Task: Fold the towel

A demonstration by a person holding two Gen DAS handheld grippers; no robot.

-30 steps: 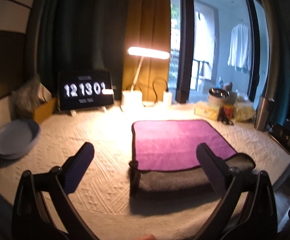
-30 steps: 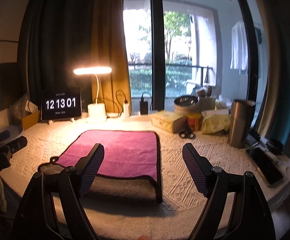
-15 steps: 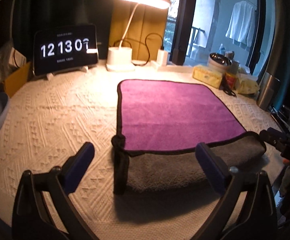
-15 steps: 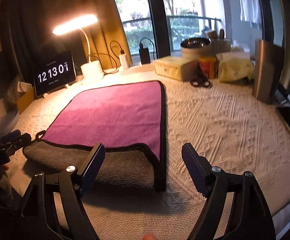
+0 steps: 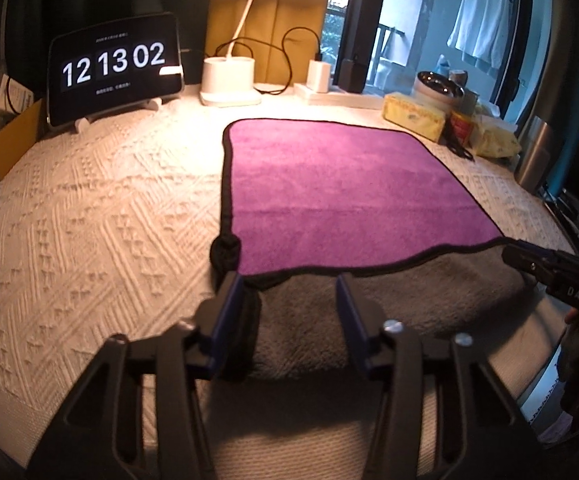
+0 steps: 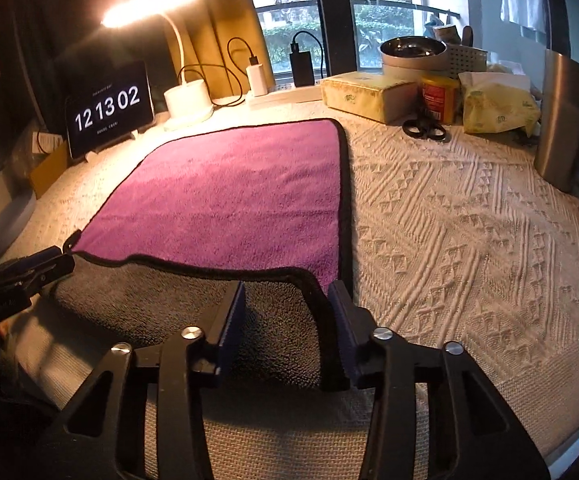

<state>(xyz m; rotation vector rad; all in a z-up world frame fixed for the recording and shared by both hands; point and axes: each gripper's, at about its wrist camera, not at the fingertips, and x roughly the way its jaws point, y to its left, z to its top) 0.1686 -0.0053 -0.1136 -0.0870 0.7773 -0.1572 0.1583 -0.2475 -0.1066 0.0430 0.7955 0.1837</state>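
Observation:
A purple towel [image 5: 337, 188] with a black hem lies flat on the white textured table cover; its near edge is turned over and shows the grey underside [image 5: 389, 312]. My left gripper [image 5: 289, 296] is partly open, its fingers straddling the towel's near left corner at the folded grey edge. My right gripper [image 6: 285, 304] is partly open around the near right corner of the same towel [image 6: 241, 196]. Each gripper shows in the other's view: the right one at the towel's right edge [image 5: 549, 268], the left one at its left edge [image 6: 29, 272].
At the back stand a clock tablet [image 5: 113, 68], a lit desk lamp base [image 5: 229, 80] and chargers [image 6: 257, 76]. At the back right are a tissue box [image 6: 369, 92], scissors [image 6: 425, 128], a jar [image 6: 439, 98], a bowl [image 6: 413, 48] and a steel tumbler [image 6: 565, 120].
Both grippers have moved forward and down to the towel's near corners, and their jaws have narrowed from wide open to partly closed around the folded edge.

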